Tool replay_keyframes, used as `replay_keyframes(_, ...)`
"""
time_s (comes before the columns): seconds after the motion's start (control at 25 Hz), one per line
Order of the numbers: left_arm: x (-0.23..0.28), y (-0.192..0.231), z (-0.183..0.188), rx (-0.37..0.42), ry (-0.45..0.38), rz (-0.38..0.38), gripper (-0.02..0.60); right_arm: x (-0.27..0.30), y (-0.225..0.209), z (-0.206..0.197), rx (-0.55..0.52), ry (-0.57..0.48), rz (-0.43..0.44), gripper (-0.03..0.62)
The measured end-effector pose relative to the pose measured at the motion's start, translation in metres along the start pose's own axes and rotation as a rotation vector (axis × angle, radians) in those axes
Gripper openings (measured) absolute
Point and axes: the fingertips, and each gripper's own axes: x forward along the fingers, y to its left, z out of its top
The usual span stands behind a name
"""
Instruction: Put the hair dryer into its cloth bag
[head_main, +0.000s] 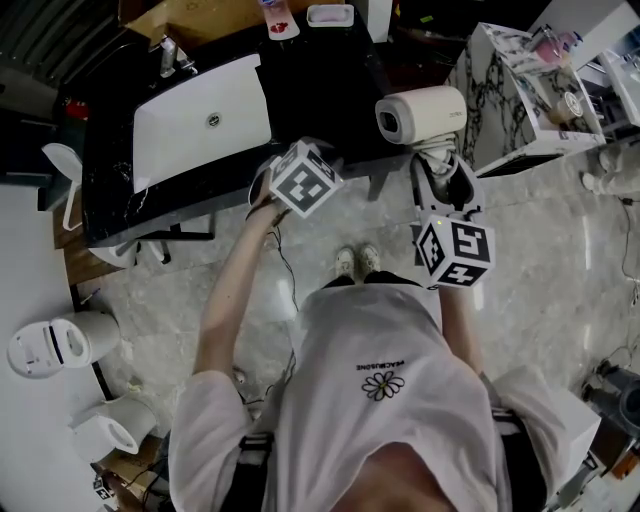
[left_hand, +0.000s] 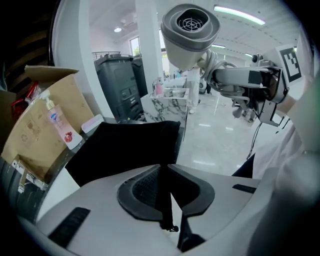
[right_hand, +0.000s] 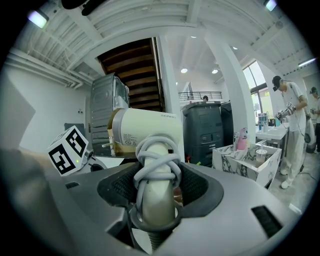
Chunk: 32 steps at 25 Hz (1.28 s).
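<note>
Our right gripper (right_hand: 156, 192) was clamped on the handle of the hair dryer (right_hand: 145, 131), cord wound round it, and held it upright just off the edge of the dark counter (head_main: 320, 95). Our left gripper (left_hand: 167, 172), jaws nearly together, pinched the edge of the black cloth bag (left_hand: 125, 147). The bag spread away toward the counter, left of the dryer and apart from it.

"How many grippers at the black counter (head_main: 330, 90)?"

"Two: a left gripper (left_hand: 165, 175) and a right gripper (right_hand: 156, 185), with one marker cube (head_main: 305, 178) on each."

"And the rest?"

"One white sink (head_main: 180, 140) set in the counter. One cloth bag (left_hand: 125, 150) at the counter's near edge, one hair dryer (head_main: 420, 115) just off that edge, and one pump bottle (left_hand: 59, 122) at its far edge."
</note>
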Motion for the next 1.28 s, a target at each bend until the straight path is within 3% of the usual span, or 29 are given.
replay_keyframes(0.52, 0.002, -0.002, 0.003, -0.032, -0.003, -0.044, 0.044, 0.002, -0.001, -0.001, 0.002, 0.007, 0.0, 0.235)
replay_keyframes(0.64, 0.004, 0.003, 0.002, -0.096, -0.012, -0.049, 0.032, 0.002, -0.002, -0.002, 0.002, 0.011, -0.004, 0.235)
replay_keyframes(0.8, -0.002, 0.004, 0.009, -0.219, -0.091, -0.101, 0.031, 0.002, -0.003, -0.004, -0.003, 0.016, -0.005, 0.235)
replay_keyframes(1.04, -0.003, 0.005, 0.009, -0.18, -0.077, -0.098, 0.031, 0.003, -0.007, -0.005, 0.001, 0.021, -0.014, 0.235)
replay_keyframes(1.28, -0.007, 0.005, 0.021, -0.202, -0.111, -0.113, 0.032, 0.005, -0.01, -0.004, -0.002, 0.023, -0.015, 0.235)
